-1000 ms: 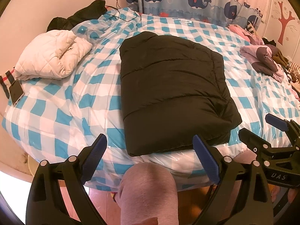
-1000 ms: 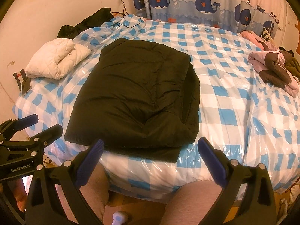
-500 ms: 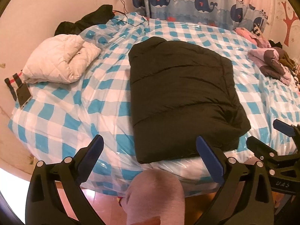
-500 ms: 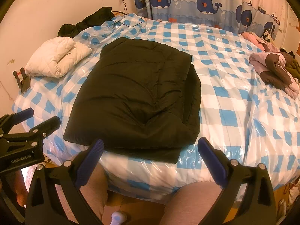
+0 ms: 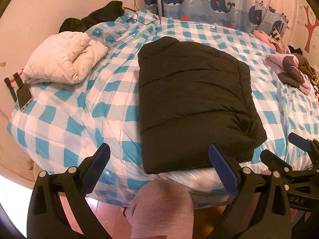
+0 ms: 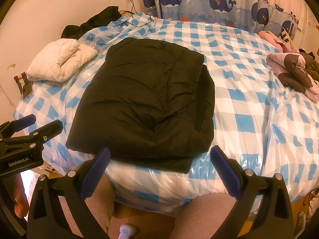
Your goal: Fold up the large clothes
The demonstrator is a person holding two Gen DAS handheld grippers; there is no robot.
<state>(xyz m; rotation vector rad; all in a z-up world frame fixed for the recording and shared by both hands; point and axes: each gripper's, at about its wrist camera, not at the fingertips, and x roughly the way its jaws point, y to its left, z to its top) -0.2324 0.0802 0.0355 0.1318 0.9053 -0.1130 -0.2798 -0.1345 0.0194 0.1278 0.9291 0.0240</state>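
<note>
A black puffer jacket [image 5: 191, 99] [image 6: 143, 99] lies folded into a thick rectangle on the blue-and-white checked bed [image 5: 69, 119] [image 6: 249, 109], its near edge close to the bed's front. My left gripper [image 5: 159, 167] hangs open in front of the bed edge, short of the jacket, nothing between its fingers. My right gripper [image 6: 159, 169] is open too, just short of the jacket's near edge, empty. Each gripper shows at the side of the other's view. The person's knees [image 5: 161, 205] are below the grippers.
A folded white quilted jacket [image 5: 63, 65] lies at the bed's left, a phone [image 5: 24, 96] beside it at the edge. Dark clothing [image 5: 95, 18] sits at the far left corner, a heap of pink and brown clothes [image 5: 289, 71] at the right. Whale curtains [image 5: 209, 2] hang behind.
The left view has drawn back and tilted slightly, so the jacket sits a little farther and higher in it. The right view is almost unchanged. Both grippers stay open and empty.
</note>
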